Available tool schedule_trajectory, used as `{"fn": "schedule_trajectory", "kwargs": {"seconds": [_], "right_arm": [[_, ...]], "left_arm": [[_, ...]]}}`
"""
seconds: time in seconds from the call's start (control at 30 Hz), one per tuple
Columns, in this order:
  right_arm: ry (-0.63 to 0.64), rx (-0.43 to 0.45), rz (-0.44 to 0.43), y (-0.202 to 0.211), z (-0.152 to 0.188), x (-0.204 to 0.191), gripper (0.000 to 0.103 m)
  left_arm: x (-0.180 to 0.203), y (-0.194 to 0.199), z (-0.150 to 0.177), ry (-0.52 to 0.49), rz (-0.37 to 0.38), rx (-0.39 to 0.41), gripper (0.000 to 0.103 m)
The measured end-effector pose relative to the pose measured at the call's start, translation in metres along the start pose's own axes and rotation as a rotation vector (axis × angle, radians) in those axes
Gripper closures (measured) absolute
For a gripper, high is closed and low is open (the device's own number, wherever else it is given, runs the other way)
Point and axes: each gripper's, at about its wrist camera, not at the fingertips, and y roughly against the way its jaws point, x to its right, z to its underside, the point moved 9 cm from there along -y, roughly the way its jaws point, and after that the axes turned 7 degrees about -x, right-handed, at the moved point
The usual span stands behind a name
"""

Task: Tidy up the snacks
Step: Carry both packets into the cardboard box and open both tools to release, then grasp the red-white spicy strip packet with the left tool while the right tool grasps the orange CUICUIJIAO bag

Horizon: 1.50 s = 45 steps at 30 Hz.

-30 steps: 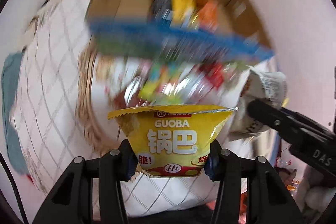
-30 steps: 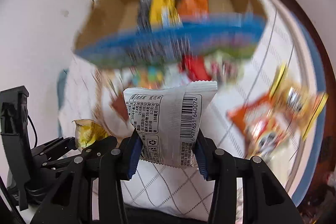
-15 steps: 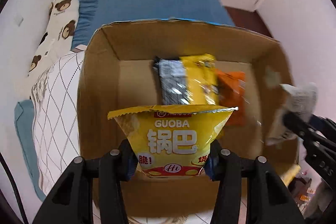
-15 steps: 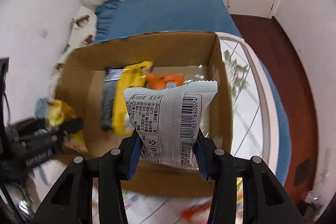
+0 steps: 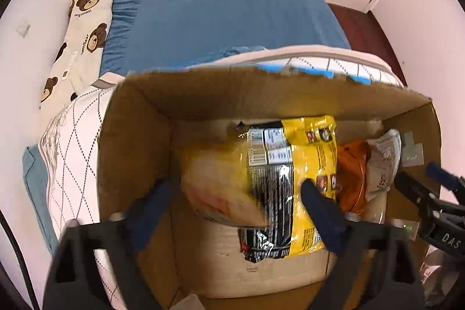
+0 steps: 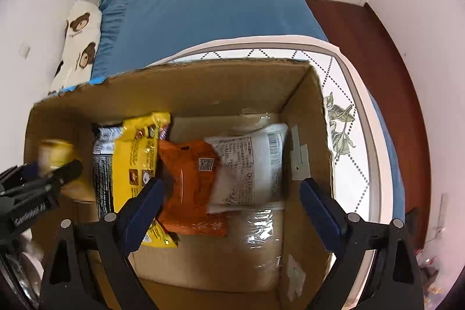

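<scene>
An open cardboard box [image 5: 136, 141] [image 6: 221, 89] sits on a quilted mat. Both grippers hover over it, open and empty. Between the fingers of my left gripper [image 5: 235, 202] the yellow Guoba bag [image 5: 221, 191] is blurred, dropping at the box's left side; it also shows in the right wrist view [image 6: 55, 153]. Under my right gripper [image 6: 229, 199] the white snack bag [image 6: 250, 164] lies at the box's right side, also seen from the left wrist [image 5: 380, 164]. A yellow-and-black pack [image 5: 290, 179] [image 6: 130, 161] and an orange pack [image 6: 191, 182] [image 5: 351, 173] lie in the middle.
The box stands on a white quilted mat [image 5: 72, 153] [image 6: 348, 135] on a bed with a blue sheet [image 5: 221, 7] [image 6: 203, 7]. A bear-print pillow [image 5: 84, 31] lies at the left. A wooden floor [image 6: 386, 54] and white walls are on the right.
Both grippers moved over the box and opened. The yellow Guoba bag and the white bag left the fingers and dropped into the box.
</scene>
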Motion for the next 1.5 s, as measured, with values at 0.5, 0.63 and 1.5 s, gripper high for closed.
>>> {"fn": "schedule_trajectory", "kwargs": {"seconds": [0.5, 0.63, 1.5], "right_arm": [[0.023, 0.046, 0.005, 0.016, 0.048, -0.006, 0.007], [0.044, 0.078, 0.015, 0.027, 0.069, -0.010, 0.007], [0.099, 0.367, -0.040, 0.157, 0.202, -0.028, 0.007]], "left_arm": [[-0.001, 0.020, 0.046, 0.040, 0.018, 0.062, 0.009], [0.001, 0.035, 0.067, 0.033, 0.011, 0.106, 0.009], [0.019, 0.156, 0.192, 0.021, 0.054, 0.382, 0.009]]}}
